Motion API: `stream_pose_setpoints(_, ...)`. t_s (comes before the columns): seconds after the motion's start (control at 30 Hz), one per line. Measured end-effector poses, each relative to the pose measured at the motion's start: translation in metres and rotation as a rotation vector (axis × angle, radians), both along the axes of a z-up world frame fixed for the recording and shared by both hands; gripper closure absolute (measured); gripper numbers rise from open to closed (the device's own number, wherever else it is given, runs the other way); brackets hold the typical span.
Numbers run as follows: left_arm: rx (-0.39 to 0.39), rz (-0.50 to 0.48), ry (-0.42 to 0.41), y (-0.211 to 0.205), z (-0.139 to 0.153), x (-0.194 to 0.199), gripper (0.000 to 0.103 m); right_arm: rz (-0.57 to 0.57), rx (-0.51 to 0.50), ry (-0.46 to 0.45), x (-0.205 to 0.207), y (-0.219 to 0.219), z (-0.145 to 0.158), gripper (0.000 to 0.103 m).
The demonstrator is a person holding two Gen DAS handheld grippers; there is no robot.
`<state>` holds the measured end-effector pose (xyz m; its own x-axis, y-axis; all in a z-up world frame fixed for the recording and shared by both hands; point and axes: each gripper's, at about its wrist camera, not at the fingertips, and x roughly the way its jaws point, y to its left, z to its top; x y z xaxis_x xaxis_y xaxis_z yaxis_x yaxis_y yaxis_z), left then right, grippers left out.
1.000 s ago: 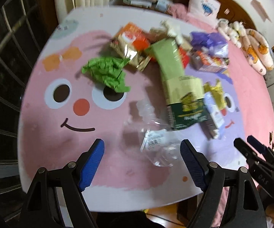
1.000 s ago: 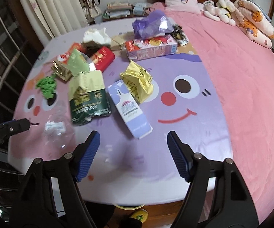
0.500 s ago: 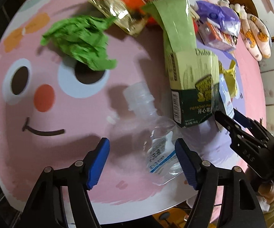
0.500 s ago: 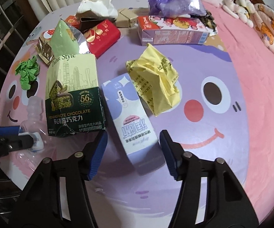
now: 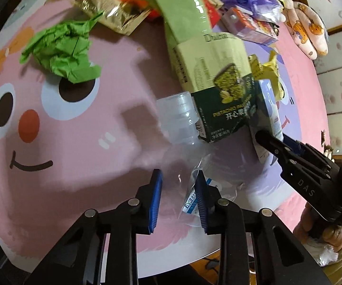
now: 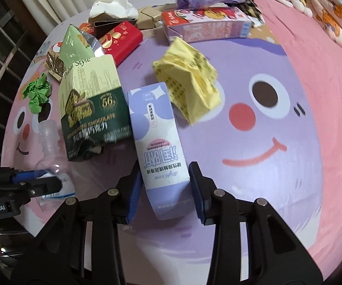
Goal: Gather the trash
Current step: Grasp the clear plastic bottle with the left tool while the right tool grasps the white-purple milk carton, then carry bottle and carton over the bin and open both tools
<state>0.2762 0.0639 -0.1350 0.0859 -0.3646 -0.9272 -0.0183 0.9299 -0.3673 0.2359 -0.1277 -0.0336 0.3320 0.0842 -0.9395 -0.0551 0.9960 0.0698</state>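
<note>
- step: pickup, both sides.
- left tongs (image 5: 178, 199), lower centre, clenched on crushed clear bottle (image 5: 182, 128).
- right tongs (image 6: 165, 187) straddle purple carton (image 6: 156, 137), apparently gripping.
- next, judged: lift both clear of tabletop (image 6: 277, 190).

On the table (image 6: 301, 190), the carton (image 6: 158, 140) lies nearest the front edge, between the fingers of the right gripper (image 6: 163, 190). The chocolate box (image 6: 92, 109) lies touching its left side; the crumpled paper (image 6: 190, 78) sits behind and right of it. The bottle (image 5: 182, 142) lies left of the chocolate box, its lower end between the left gripper (image 5: 178, 199) fingers. The paper ball (image 5: 64, 49) lies farther left and behind.
</note>
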Motion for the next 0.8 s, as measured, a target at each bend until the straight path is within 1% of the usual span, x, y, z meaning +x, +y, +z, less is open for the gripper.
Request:
stream_pose_setpoints(0.2, 0.039, -0.002, -0.041, -0.004, 0.02, -0.016, 0.079, -0.051, 0.066, -0.018, -0.028, -0.008, 0.018, 0.069)
stream_pose_setpoints(0.3, 0.075, -0.012, -0.086, -0.011, 0.038, -0.026, 0.079, -0.073, 0.113, -0.026, -0.046, -0.014, 0.03, 0.069)
stream_pose_setpoints(0.37, 0.102, -0.025, -0.124, -0.02, 0.052, -0.036, 0.079, -0.074, 0.124, -0.034, -0.057, -0.015, 0.037, 0.069)
stream_pose_setpoints(0.4, 0.11, -0.03, -0.133, -0.012, 0.055, -0.039, 0.079, -0.069, 0.127, -0.041, -0.066, -0.016, 0.042, 0.069)
stream_pose_setpoints(0.57, 0.137, -0.045, -0.209, -0.028, 0.088, -0.069, 0.079, -0.042, 0.156, -0.072, -0.099, -0.014, 0.067, 0.069)
stream_pose_setpoints(0.6, 0.143, -0.047, -0.225, -0.032, 0.094, -0.075, 0.079, -0.028, 0.16, -0.085, -0.11, -0.015, 0.076, 0.069)
stream_pose_setpoints(0.73, 0.166, -0.048, -0.295, -0.046, 0.121, -0.113, 0.079, 0.01, 0.165, -0.112, -0.143, -0.017, 0.094, 0.069)
stream_pose_setpoints(0.8, 0.174, -0.045, -0.323, -0.053, 0.132, -0.135, 0.079, 0.029, 0.17, -0.116, -0.167, -0.022, 0.099, 0.069)
